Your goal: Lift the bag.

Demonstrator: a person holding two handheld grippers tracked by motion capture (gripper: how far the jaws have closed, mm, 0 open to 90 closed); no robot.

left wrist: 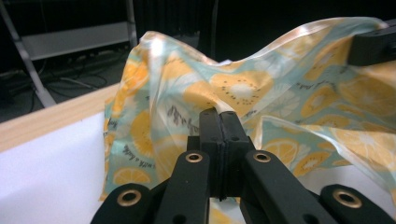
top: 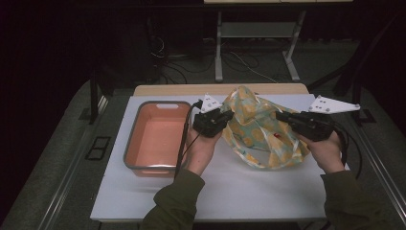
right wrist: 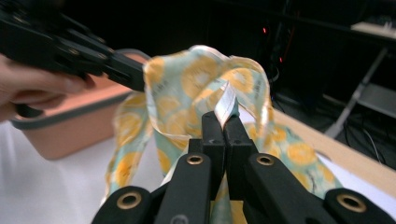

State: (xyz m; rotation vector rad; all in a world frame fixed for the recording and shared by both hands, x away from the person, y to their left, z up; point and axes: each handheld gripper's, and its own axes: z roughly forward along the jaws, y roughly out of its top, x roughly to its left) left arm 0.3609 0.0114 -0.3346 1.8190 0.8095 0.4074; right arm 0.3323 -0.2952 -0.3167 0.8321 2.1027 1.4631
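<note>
White tabletop board [top: 249,191] first: its near edge and near right corner lie bare, plenty of room there. Along the left edge sits the salmon-pink rectangular plastic tub with grey rim [top: 155,139], empty. Centre-right, toward the far edge, the crinkly plastic bag printed with orange slices on pale blue [top: 258,129] stands lifted. Left gripper [top: 225,116] is clamped on the bag's left side, just beside the tub. Right gripper [top: 281,115] pinches the bag's right edge, jaws closed on film.
</note>
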